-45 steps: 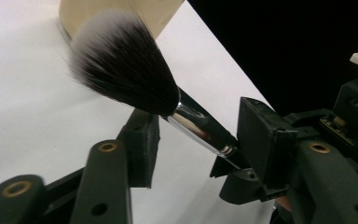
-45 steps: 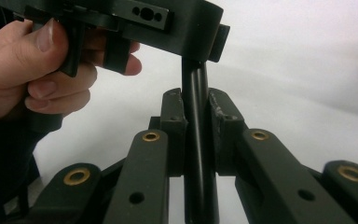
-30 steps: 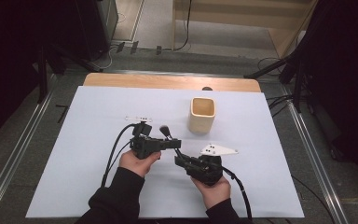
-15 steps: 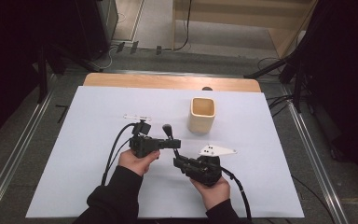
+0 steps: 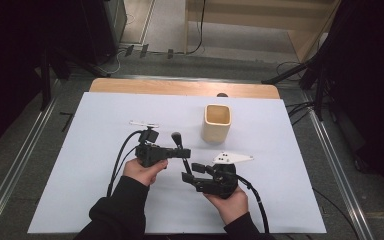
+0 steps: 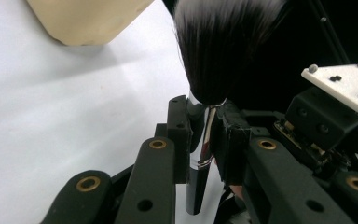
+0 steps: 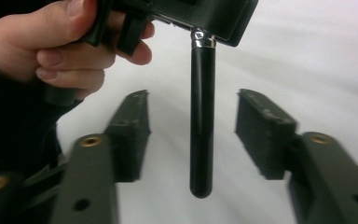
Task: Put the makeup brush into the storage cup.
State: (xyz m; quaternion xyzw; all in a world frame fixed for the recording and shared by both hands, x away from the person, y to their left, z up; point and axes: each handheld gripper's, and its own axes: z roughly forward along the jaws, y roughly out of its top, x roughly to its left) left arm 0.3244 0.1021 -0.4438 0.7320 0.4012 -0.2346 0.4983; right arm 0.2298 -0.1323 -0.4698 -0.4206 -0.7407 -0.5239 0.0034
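A makeup brush [image 5: 180, 147] with a black-and-white bristle head [image 6: 219, 46], a silver ferrule and a black handle [image 7: 202, 121] is held above the white table. My left gripper [image 5: 183, 153] is shut on the ferrule [image 6: 204, 126], with the bristles pointing away. My right gripper [image 5: 190, 173] is open. Its two jaws stand on either side of the brush handle without touching it [image 7: 196, 109]. The left gripper's body [image 7: 200, 14] and the hand holding it [image 7: 51, 46] appear at the top of the right gripper view.
A tan square cup [image 5: 216, 122] stands upright beyond the grippers, with its lower side in the left gripper view [image 6: 84, 18]. A small white strip [image 5: 144, 123] lies on the white table cover [image 5: 290, 150]. Cables trail from both grippers toward the person.
Hardly anything: the left gripper with the brush has edged slightly away from the person, and the right gripper has stayed close beside it.
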